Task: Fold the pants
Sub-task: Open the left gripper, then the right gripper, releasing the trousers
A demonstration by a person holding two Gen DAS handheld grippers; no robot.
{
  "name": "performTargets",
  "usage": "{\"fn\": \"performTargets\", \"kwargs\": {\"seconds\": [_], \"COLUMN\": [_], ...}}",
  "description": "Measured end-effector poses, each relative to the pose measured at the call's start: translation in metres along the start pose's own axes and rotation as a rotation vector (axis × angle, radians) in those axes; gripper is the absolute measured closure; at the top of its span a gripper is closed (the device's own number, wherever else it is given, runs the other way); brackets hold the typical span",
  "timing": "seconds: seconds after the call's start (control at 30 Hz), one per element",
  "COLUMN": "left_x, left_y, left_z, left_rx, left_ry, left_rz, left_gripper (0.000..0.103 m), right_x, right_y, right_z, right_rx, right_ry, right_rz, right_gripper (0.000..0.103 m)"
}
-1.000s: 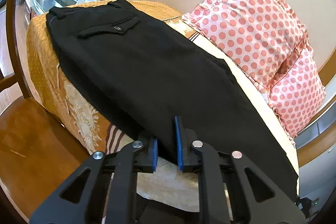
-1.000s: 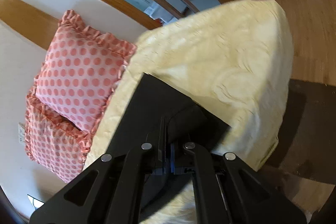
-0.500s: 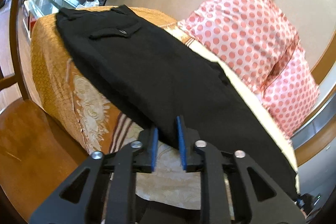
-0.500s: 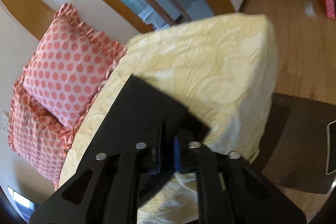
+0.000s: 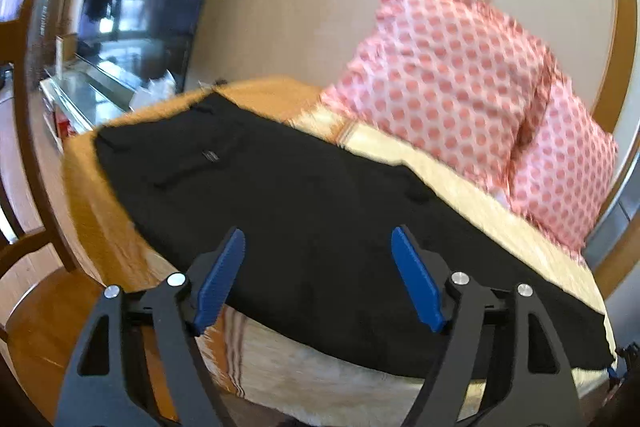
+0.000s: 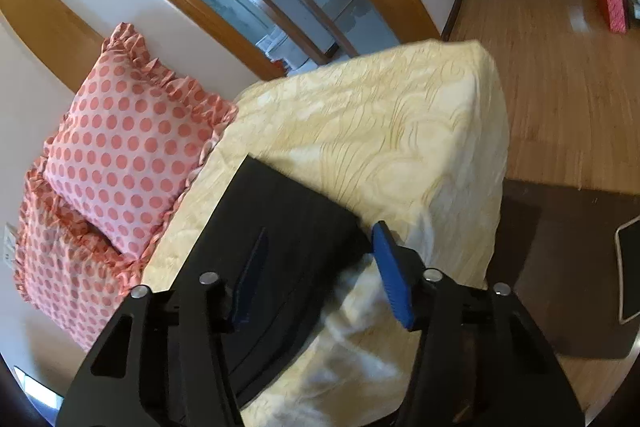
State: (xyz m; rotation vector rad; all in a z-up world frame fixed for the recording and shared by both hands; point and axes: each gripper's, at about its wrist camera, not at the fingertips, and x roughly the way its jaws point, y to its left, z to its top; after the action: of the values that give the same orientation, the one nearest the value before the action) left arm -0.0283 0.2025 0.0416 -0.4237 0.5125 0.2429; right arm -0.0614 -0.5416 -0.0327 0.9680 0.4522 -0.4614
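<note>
Black pants (image 5: pixel 304 211) lie flat along the bed, waistband and back pocket at the far left, legs running to the right. My left gripper (image 5: pixel 318 275) is open, its blue pads just above the pants' near edge, holding nothing. In the right wrist view the leg-hem end of the pants (image 6: pixel 280 227) lies on the cream bedspread (image 6: pixel 400 131). My right gripper (image 6: pixel 320 267) is open over the hem corner, holding nothing.
Two pink polka-dot pillows (image 5: pixel 460 95) lean on the wall behind the pants; they also show in the right wrist view (image 6: pixel 120 155). An orange cover (image 5: pixel 100 211) drapes the bed's left end. A wooden chair (image 5: pixel 28 155) stands at left. A dark mat (image 6: pixel 560 267) lies on the wood floor.
Both grippers were shut on the pants' near edge and hem; both have opened and let go, and the pants now lie flat. The left gripper has risen slightly.
</note>
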Motion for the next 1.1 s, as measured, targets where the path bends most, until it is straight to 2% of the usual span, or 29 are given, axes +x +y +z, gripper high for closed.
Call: {"fn": "performTargets", "kwargs": {"seconds": [0.1,0.23,0.3,0.4,0.47,0.53,0.63,0.7,0.73,0.77,0.8,0.87,0.93,1.0,1.03,1.1], "left_x": [0.014,0.025,0.028,0.026,0.026,0.025,0.025,0.025,0.025,0.024,0.023,0.016,0.006,-0.005,-0.013,-0.024], "left_y": [-0.003,-0.002,0.000,0.003,0.004,0.006,0.007,0.006,0.005,0.006,0.007,0.014,0.022,0.030,0.037,0.050], "left_z": [-0.007,-0.014,-0.017,-0.019,-0.018,-0.018,-0.018,-0.018,-0.018,-0.017,-0.016,-0.013,-0.013,-0.011,-0.011,-0.011], "left_rx": [0.003,0.012,0.017,0.025,0.019,0.005,-0.006,-0.004,-0.005,-0.011,-0.028,-0.078,-0.116,-0.129,-0.131,-0.151], "left_ry": [0.048,0.083,0.085,0.074,0.072,0.071,0.068,0.066,0.066,0.068,0.070,0.072,0.063,0.056,0.046,0.031], "left_rz": [0.000,0.009,0.001,-0.011,-0.019,-0.032,-0.037,-0.031,-0.028,-0.027,-0.033,-0.069,-0.096,-0.089,-0.076,-0.044], "left_gripper": [0.027,0.026,0.025,0.025,0.025,0.025,0.025,0.024,0.024,0.024,0.024,0.024,0.024,0.024,0.024,0.024], "right_x": [-0.002,0.004,0.014,0.025,0.021,0.009,0.000,-0.004,-0.003,-0.002,0.003,0.018,0.036,0.044,0.044,0.035], "right_y": [-0.001,0.008,0.010,0.017,0.037,0.085,0.152,0.210,0.243,0.261,0.286,0.311,0.318,0.315,0.315,0.325], "right_z": [-0.011,-0.021,-0.022,-0.021,-0.021,-0.026,-0.046,-0.082,-0.112,-0.133,-0.172,-0.238,-0.305,-0.333,-0.338,-0.331], "right_rx": [0.044,0.024,0.020,-0.007,-0.070,-0.193,-0.323,-0.441,-0.516,-0.563,-0.645,-0.766,-0.885,-0.901,-0.903,-0.898], "right_ry": [0.043,0.079,0.086,0.056,0.020,-0.012,0.026,0.110,0.185,0.240,0.340,0.521,0.702,0.778,0.781,0.721], "right_rz": [0.047,0.100,0.103,0.097,0.110,0.209,0.383,0.537,0.625,0.671,0.725,0.755,0.709,0.696,0.695,0.728], "right_gripper": [0.065,0.071,0.091,0.096,0.096,0.097,0.097,0.097,0.097,0.097,0.097,0.097,0.098,0.098,0.098,0.098]}}
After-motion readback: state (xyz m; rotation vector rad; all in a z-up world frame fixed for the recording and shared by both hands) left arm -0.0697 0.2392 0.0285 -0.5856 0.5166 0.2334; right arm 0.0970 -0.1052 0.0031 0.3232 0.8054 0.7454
